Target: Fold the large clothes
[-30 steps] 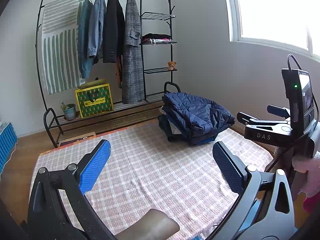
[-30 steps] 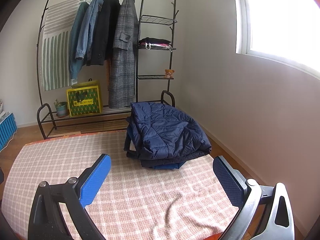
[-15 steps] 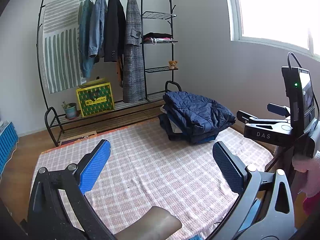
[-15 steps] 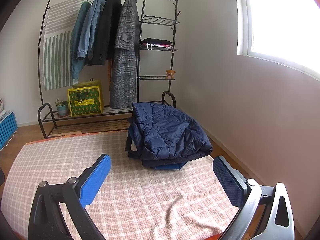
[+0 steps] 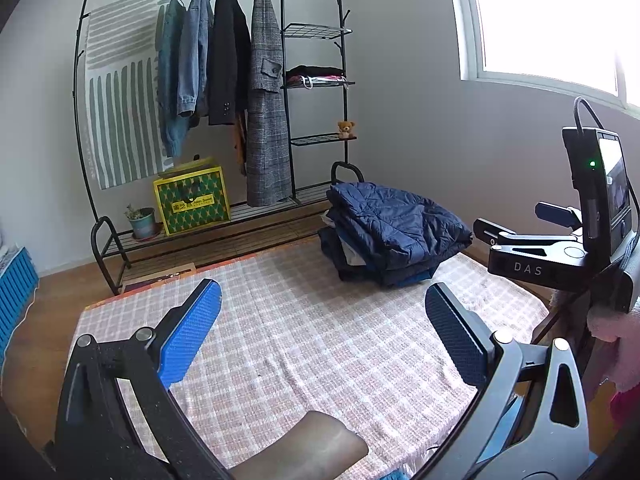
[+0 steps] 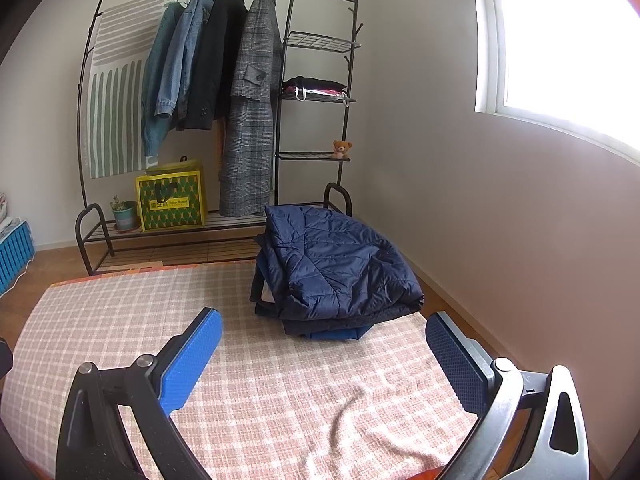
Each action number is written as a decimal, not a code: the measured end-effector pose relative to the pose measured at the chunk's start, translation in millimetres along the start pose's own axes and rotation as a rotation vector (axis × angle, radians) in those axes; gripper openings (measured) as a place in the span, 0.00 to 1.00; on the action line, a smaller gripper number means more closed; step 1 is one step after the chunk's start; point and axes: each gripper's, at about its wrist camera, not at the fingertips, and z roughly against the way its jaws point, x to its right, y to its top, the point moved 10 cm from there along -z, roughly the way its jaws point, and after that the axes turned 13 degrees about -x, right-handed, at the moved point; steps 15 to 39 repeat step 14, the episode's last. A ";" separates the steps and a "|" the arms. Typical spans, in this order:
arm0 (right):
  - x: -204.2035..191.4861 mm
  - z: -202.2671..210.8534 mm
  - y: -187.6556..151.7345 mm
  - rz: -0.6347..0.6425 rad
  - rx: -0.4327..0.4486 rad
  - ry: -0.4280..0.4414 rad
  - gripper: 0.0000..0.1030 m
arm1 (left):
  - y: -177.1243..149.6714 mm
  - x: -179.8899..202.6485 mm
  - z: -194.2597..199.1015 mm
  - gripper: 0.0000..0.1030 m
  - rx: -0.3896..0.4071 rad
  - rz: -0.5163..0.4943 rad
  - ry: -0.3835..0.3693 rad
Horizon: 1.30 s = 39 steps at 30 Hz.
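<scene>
Left wrist: left gripper (image 5: 322, 330) is hovering spread and empty over the checked blanket (image 5: 304, 344); folded navy puffer jacket (image 5: 394, 224) is topping the pile at the far edge. Right wrist: right gripper (image 6: 324, 354) is likewise spread, gripping nothing; jacket stack (image 6: 340, 268) is sitting near the blanket's edge, so a nudge risks toppling it.

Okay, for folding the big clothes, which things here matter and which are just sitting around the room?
Part of the job:
- folded navy quilted jacket topping the clothes pile
- pink checked blanket underneath it
- left gripper and right gripper, jaws open, empty

Just lying about:
- black metal garment rack with hung coats
- small brown teddy bear
- yellow-green patterned bag
- small potted plant
</scene>
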 end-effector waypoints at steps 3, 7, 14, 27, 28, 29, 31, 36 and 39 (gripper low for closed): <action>-1.3 0.5 -0.5 0.005 0.001 -0.002 1.00 | -0.9 -0.4 1.1 1.00 0.002 -0.003 -0.001; -3.4 0.3 -2.0 0.006 -0.003 0.000 1.00 | -0.2 -2.2 2.5 1.00 0.014 -0.010 0.017; -8.1 -0.4 -5.2 0.013 -0.009 0.003 1.00 | -0.7 -11.7 10.4 1.00 0.038 -0.006 0.043; -8.1 -0.4 -5.2 0.013 -0.009 0.003 1.00 | -0.7 -11.7 10.4 1.00 0.038 -0.006 0.043; -8.1 -0.4 -5.2 0.013 -0.009 0.003 1.00 | -0.7 -11.7 10.4 1.00 0.038 -0.006 0.043; -8.1 -0.4 -5.2 0.013 -0.009 0.003 1.00 | -0.7 -11.7 10.4 1.00 0.038 -0.006 0.043; -8.1 -0.4 -5.2 0.013 -0.009 0.003 1.00 | -0.7 -11.7 10.4 1.00 0.038 -0.006 0.043; -8.1 -0.4 -5.2 0.013 -0.009 0.003 1.00 | -0.7 -11.7 10.4 1.00 0.038 -0.006 0.043; -8.1 -0.4 -5.2 0.013 -0.009 0.003 1.00 | -0.7 -11.7 10.4 1.00 0.038 -0.006 0.043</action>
